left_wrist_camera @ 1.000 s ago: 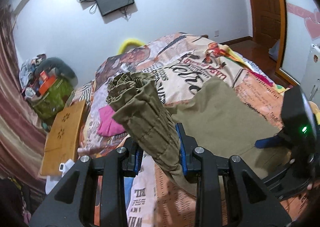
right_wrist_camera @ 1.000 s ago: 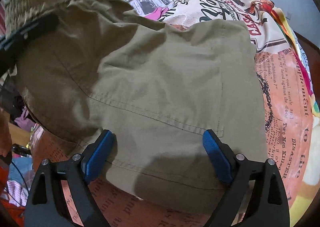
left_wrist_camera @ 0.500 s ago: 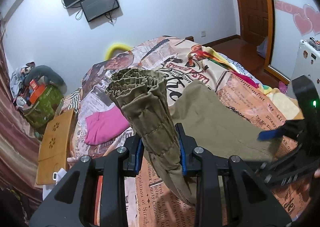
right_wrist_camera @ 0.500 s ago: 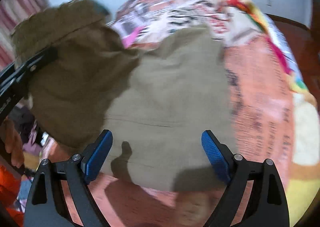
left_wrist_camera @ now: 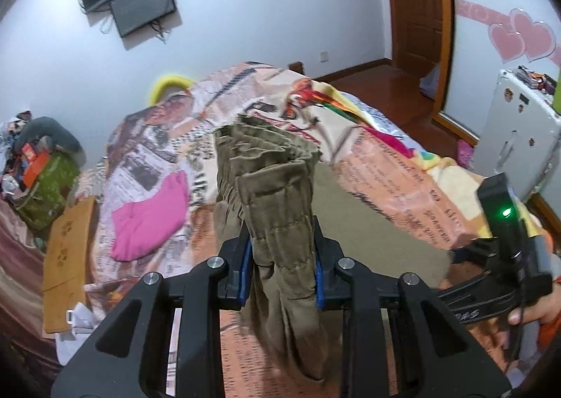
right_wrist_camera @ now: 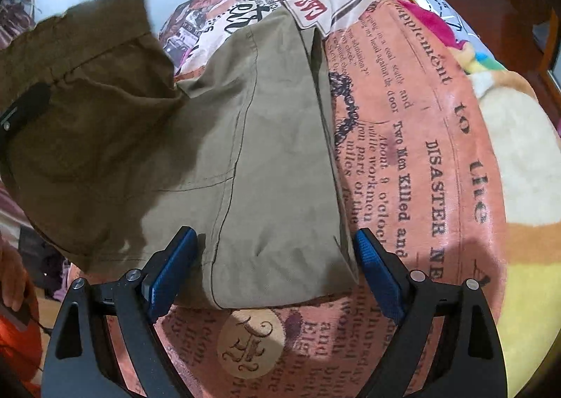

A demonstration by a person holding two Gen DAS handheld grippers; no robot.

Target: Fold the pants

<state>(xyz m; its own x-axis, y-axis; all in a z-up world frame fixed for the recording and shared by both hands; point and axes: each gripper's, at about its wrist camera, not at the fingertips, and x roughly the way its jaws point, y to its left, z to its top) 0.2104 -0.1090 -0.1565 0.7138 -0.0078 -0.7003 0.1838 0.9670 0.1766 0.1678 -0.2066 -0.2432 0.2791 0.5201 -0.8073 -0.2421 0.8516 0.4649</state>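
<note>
Olive-khaki pants (right_wrist_camera: 266, 159) lie on a bed with a newspaper-print cover (right_wrist_camera: 413, 138). My left gripper (left_wrist_camera: 282, 257) is shut on the gathered elastic waistband (left_wrist_camera: 273, 180) and holds it upright above the bed. The lifted part shows at the left of the right wrist view (right_wrist_camera: 80, 117), draped over the rest. My right gripper (right_wrist_camera: 273, 271) is open, its blue pads either side of the pants' near edge, low over the bed. It also shows in the left wrist view (left_wrist_camera: 498, 257) at the right.
A pink garment (left_wrist_camera: 150, 219) lies on the bed's left side. A wooden board (left_wrist_camera: 66, 257) and piled bags (left_wrist_camera: 45, 173) stand left of the bed. A white cabinet (left_wrist_camera: 519, 149) and a door (left_wrist_camera: 417, 5) are at the right.
My left gripper has lifted the waistband higher and more upright. My right gripper has drawn back to the pants' near edge and stays open.
</note>
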